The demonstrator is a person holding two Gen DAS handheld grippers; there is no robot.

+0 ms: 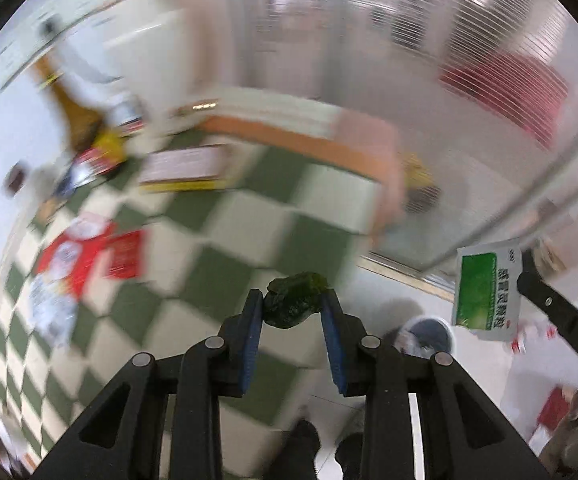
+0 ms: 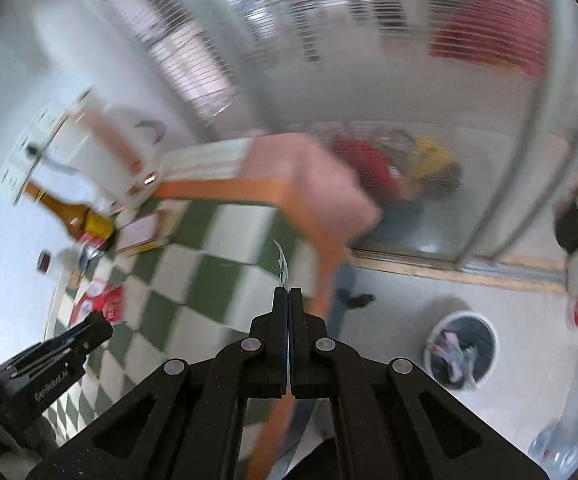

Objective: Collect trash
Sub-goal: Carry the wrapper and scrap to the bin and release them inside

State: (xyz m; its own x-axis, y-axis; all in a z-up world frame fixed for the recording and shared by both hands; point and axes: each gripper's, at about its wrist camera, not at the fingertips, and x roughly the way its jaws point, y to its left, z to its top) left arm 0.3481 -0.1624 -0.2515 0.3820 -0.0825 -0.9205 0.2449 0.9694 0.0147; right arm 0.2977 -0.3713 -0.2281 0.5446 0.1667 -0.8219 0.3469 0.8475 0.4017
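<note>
- I'm looking down over a table (image 1: 225, 240) with a green-and-white checked cloth and an orange edge; both views are smeared with blur, so small print is unreadable
- Behind the table I see frosted, ribbed glass panels (image 2: 369, 80) with a metal track along a pale tiled floor (image 2: 429, 292)
- On the cloth: a brown glass bottle (image 2: 69, 212) at the far corner, a flat box with a yellow edge (image 1: 185, 172) near it, and red-and-white packets (image 1: 89, 256) nearer me – more litter beside them, too blurred to name
- A round bin (image 2: 461, 352) with a dark liner stands on the floor beyond the table's corner, with crumpled pale wrappers (image 2: 455, 354) inside it; red-and-white scraps (image 1: 529, 336) lie on the floor nearby
- My left gripper (image 1: 293, 304) is partly closed, its blue pads (image 1: 249, 344) pressing a crumpled dark green wad (image 1: 295, 300) from both sides – held over the table's near corner
- My right gripper (image 2: 289, 296) is fully closed, pinching a thin sachet edge-on; in the left wrist view that same sachet (image 1: 485, 292) shows as white with a green panel, hanging above the floor just beside the bin
- Both pieces of trash sit at the fingertips, clear of the cloth
</note>
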